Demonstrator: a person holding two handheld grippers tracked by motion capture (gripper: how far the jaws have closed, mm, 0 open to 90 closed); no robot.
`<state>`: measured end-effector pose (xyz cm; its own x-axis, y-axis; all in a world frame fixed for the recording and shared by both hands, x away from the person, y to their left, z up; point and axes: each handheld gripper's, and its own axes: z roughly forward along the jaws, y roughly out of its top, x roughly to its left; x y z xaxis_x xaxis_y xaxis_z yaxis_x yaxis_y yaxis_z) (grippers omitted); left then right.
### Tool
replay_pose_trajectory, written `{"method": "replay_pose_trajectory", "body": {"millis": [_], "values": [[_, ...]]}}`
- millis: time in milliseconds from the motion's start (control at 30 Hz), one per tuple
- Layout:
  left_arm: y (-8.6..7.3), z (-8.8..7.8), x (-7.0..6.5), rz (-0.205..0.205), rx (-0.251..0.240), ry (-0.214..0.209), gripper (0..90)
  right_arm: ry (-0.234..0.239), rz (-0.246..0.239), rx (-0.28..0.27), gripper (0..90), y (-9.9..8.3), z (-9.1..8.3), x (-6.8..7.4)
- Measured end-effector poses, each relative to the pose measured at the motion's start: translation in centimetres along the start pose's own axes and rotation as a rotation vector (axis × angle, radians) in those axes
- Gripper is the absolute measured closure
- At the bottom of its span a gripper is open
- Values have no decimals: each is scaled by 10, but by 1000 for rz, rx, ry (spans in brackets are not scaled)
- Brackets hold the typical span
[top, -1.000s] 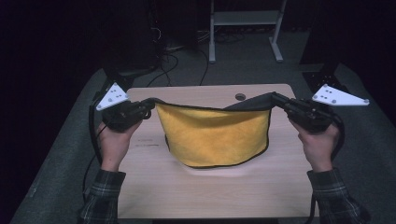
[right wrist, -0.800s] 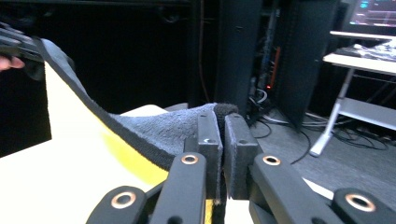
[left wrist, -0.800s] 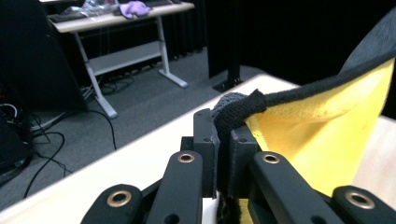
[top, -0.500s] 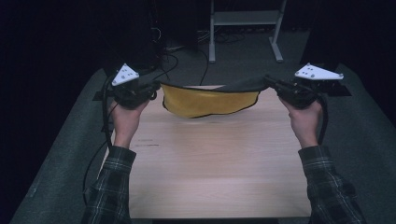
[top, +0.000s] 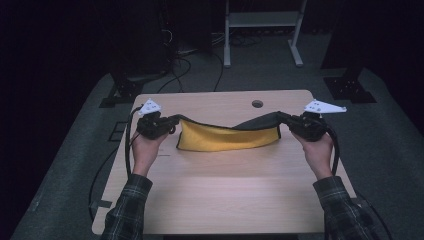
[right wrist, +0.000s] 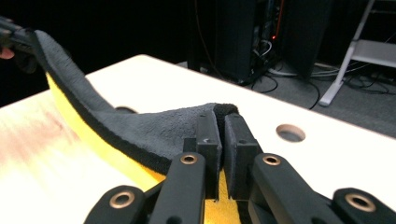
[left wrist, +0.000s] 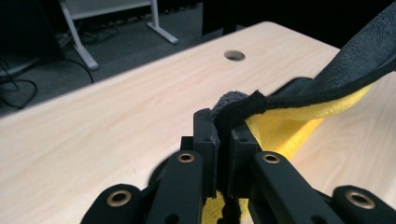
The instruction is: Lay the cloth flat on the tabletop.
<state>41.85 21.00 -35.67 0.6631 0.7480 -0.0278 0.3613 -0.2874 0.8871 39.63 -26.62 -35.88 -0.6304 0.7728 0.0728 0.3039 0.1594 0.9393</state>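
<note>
Two plaid sleeves enter at the near table edge, one hand per gripper. Left gripper: jaws clamped tight on one corner of the cloth; in the left gripper view the black hem is pinched between the pads, yellow face toward the table, grey face up. Right gripper: likewise closed on the opposite corner; in the right gripper view the grey pile is nipped between the pads. Cloth spans between the two grippers over the far half of the wooden table, sagging in the middle, yellow side hanging toward the person, its lower edge at or just above the tabletop; contact cannot be told. Beyond it, a round cable hole near the far edge. Farther off, dark floor with cables and a white frame.
</note>
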Motion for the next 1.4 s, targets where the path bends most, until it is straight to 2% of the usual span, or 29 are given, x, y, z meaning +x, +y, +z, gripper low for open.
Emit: {"method": "replay_pose_trajectory", "body": {"millis": [167, 200, 400, 467, 567, 733, 800, 900, 967, 1067, 1100, 1267, 1300, 1367, 1400], "values": [[-13, 0, -6, -4, 21, -17, 846, 15, 0, 19, 851, -16, -7, 5], [-18, 0, -9, -12, 26, -34, 846, 24, -4, 31, 851, -22, -9, 7], [-37, -1, -17, -18, 53, -61, 846, 30, -25, 74, 851, -36, -18, 16], [-44, -2, -19, -20, 75, -71, 846, 39, -23, 101, 851, -47, -22, 20], [-49, -5, -22, -24, 75, -86, 846, 50, -15, 125, 851, -55, -25, 23], [-61, -19, -34, -21, 95, -122, 846, 66, -21, 149, 851, -65, -36, 31], [-68, -28, -43, -6, 113, -136, 846, 73, -23, 154, 850, -70, -43, 34], [-72, -33, -49, 4, 128, -141, 846, 78, -22, 160, 850, -73, -48, 36], [-82, -39, -58, 15, 157, -150, 846, 92, -13, 178, 850, -80, -54, 39], [-91, -43, -63, 14, 184, -161, 845, 107, -4, 201, 850, -88, -58, 43], [-91, -43, -63, 14, 184, -161, 846, 107, -4, 201, 850, -88, -58, 43], [-108, -49, -78, 29, 254, -174, 845, 126, -11, 262, 844, -103, -68, 52], [-108, -49, -78, 29, 254, -174, 844, 126, -11, 262, 844, -103, -68, 52], [-119, -51, -88, 32, 305, -185, 844, 133, 3, 294, 844, -110, -69, 53], [-119, -51, -88, 32, 305, -185, 844, 133, 3, 294, 844, -110, -69, 53]]}}
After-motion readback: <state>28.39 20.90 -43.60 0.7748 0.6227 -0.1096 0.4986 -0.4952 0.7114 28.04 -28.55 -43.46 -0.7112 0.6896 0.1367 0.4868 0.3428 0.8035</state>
